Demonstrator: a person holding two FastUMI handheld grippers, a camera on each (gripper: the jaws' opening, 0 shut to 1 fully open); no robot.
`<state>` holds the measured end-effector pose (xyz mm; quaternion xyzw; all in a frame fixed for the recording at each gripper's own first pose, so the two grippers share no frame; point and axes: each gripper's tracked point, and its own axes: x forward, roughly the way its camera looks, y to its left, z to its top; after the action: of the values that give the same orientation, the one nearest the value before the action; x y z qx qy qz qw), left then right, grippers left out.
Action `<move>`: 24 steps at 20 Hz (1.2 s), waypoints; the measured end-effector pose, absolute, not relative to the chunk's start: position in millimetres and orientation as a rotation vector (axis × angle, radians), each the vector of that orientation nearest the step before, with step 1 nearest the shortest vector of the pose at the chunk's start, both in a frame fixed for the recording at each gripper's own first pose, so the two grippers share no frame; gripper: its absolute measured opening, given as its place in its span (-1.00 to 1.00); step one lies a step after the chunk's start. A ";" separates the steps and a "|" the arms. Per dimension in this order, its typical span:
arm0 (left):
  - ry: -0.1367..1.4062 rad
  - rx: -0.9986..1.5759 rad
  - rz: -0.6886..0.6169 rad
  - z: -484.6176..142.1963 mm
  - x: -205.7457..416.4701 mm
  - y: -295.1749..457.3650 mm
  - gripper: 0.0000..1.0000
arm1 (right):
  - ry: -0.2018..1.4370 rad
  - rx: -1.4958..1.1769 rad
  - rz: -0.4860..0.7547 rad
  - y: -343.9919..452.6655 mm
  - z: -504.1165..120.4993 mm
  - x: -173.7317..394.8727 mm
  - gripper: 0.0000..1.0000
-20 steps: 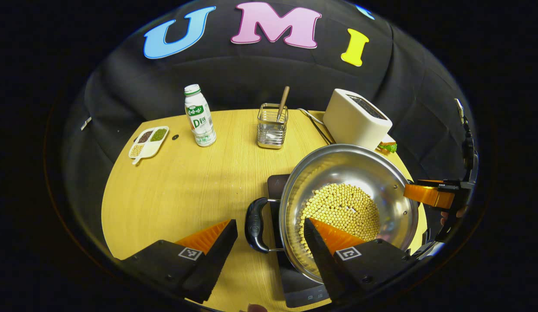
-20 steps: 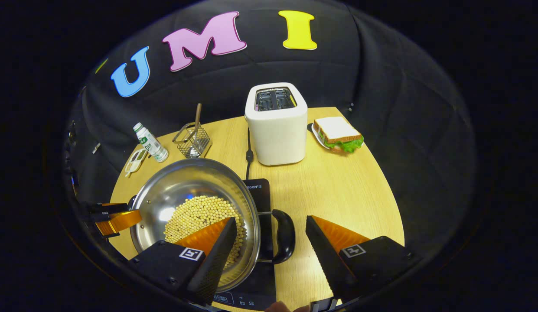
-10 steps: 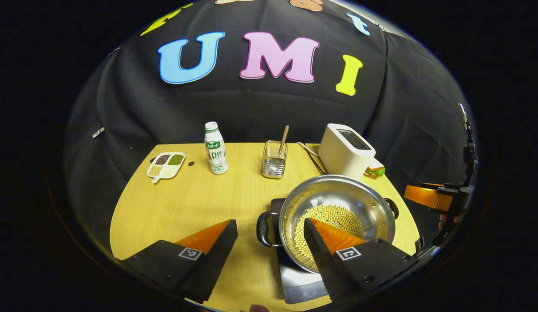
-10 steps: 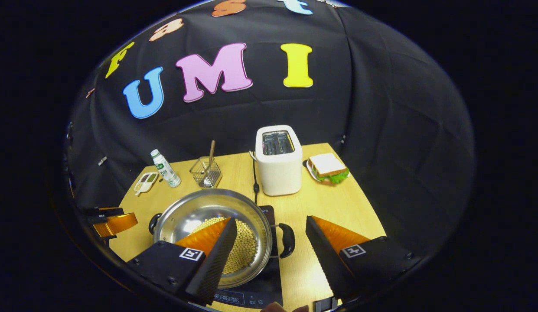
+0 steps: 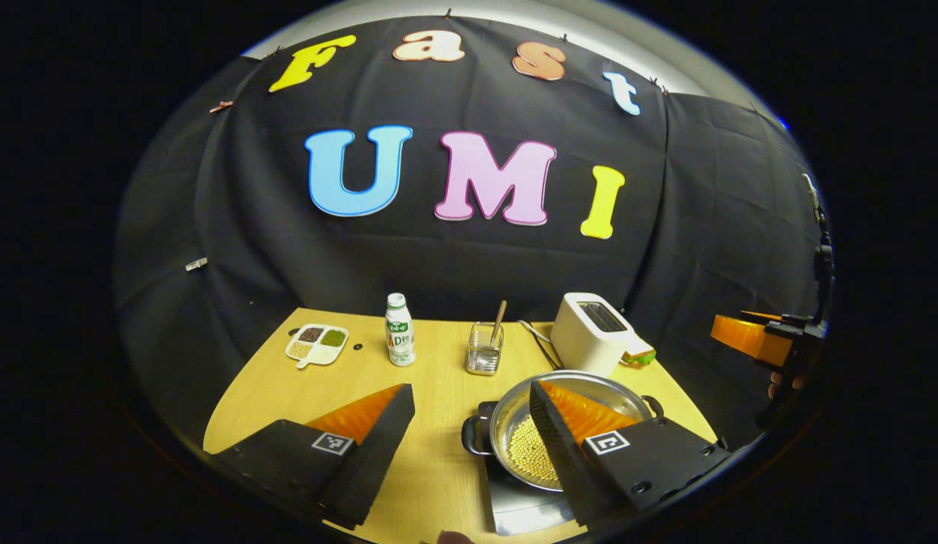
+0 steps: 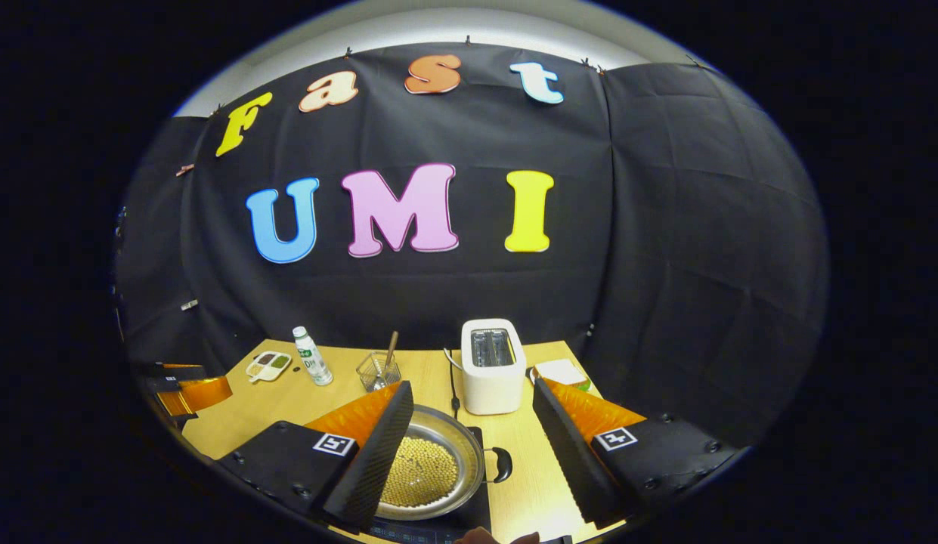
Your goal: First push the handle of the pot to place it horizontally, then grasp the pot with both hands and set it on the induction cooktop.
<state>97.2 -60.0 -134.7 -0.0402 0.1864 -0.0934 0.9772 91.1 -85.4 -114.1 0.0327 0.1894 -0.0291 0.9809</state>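
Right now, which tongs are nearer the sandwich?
Right. The right tongs have the sandwich just ahead, to their right. The left tongs are off to the far side, with the pot and toaster between them and the sandwich.

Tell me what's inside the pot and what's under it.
The pot holds a layer of pale round beans. It sits on the dark induction cooktop. Each gripper's own finger covers part of the pot; the surface beneath it is hidden.

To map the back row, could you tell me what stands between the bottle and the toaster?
In the left gripper view, a wire utensil holder stands on the table between the bottle and the toaster.
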 end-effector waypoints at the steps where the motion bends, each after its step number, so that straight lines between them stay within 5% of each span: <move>1: 0.352 -0.088 -0.189 -123.8 93.4 -57.6 0.92 | 0.354 0.061 -0.056 -81.4 -103.6 89.1 0.97; 14: 0.092 -0.055 -0.107 -29.2 49.2 1.8 0.91 | 0.144 0.074 -0.073 -51.5 -17.1 40.1 0.97; 24: 0.035 -0.007 -0.120 -8.9 27.4 8.5 0.92 | 0.101 0.073 -0.090 -41.6 -0.2 17.9 0.96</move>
<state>27.4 8.5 -8.9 -0.0035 0.0175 -0.0600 0.9980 17.9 -41.6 -0.2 0.0363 0.0504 -0.0450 0.9971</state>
